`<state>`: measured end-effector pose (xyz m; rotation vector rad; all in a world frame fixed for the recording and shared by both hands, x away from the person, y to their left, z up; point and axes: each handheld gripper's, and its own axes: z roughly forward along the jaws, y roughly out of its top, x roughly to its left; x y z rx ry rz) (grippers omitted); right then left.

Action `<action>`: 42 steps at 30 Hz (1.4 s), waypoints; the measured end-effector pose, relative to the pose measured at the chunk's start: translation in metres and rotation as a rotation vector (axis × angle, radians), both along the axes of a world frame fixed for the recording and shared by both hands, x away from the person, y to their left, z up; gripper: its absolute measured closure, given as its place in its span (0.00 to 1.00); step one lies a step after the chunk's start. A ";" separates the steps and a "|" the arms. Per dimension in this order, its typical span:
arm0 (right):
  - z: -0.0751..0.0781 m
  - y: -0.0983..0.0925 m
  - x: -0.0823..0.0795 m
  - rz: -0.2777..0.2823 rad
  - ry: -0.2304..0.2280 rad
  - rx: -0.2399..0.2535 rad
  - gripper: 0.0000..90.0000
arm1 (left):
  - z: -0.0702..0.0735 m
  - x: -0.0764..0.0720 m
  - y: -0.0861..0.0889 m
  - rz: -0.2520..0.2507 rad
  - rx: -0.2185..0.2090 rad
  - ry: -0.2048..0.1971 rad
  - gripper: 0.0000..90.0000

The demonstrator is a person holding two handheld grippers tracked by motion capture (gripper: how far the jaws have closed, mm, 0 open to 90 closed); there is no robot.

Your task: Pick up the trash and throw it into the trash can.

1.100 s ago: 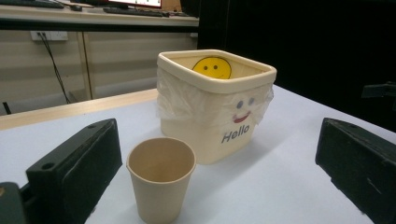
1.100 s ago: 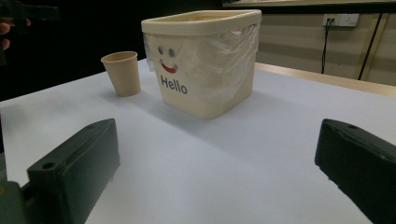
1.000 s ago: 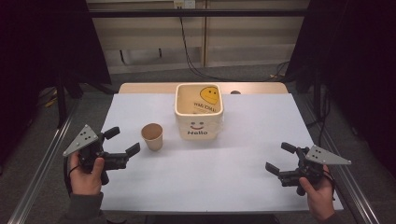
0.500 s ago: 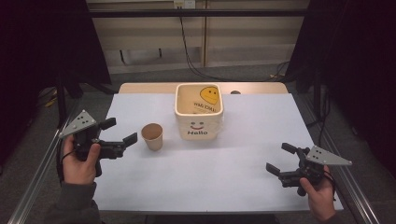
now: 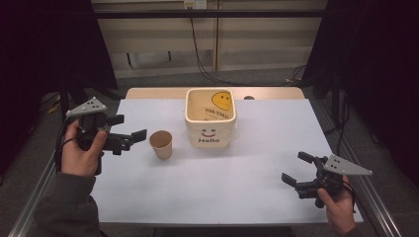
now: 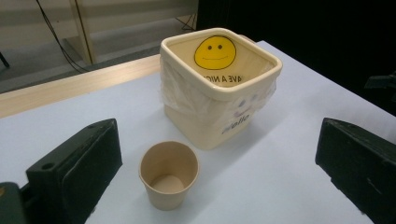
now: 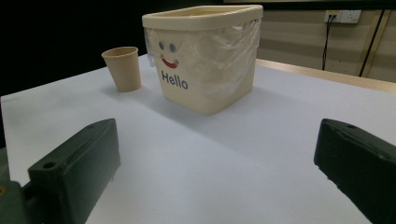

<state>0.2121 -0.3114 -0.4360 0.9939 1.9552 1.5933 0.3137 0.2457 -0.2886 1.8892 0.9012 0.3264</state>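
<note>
Brown paper cup [image 5: 161,144] is standing upright on the bench [image 5: 222,182], just left of the cream "Hello" bin [image 5: 210,118]. Left gripper [image 5: 129,128] is hovering raised at the left, jaws spread wide and pointing at the cup. Right gripper [image 5: 297,169] is sitting low at the near right, jaws likewise apart, holding nothing.

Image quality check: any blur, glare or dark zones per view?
High view: white table evenly lit, dark surroundings, soft shadow beside the paper cup. Left gripper view: cup and bin sharp, near tongs soft. Right gripper view: dark background at left, mild sheen on the bin's plastic liner.
</note>
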 end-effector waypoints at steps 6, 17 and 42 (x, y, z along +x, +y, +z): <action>0.000 0.000 0.000 -0.007 -0.006 0.000 0.00 | 0.013 0.007 -0.003 -0.012 0.030 0.038 0.00; 0.000 0.001 0.000 -0.004 -0.004 -0.003 0.00 | 0.031 0.018 -0.005 -0.035 0.115 0.152 0.01; -0.001 0.002 0.000 0.009 0.000 -0.010 0.00 | 0.065 0.046 -0.021 -0.059 0.283 0.324 0.01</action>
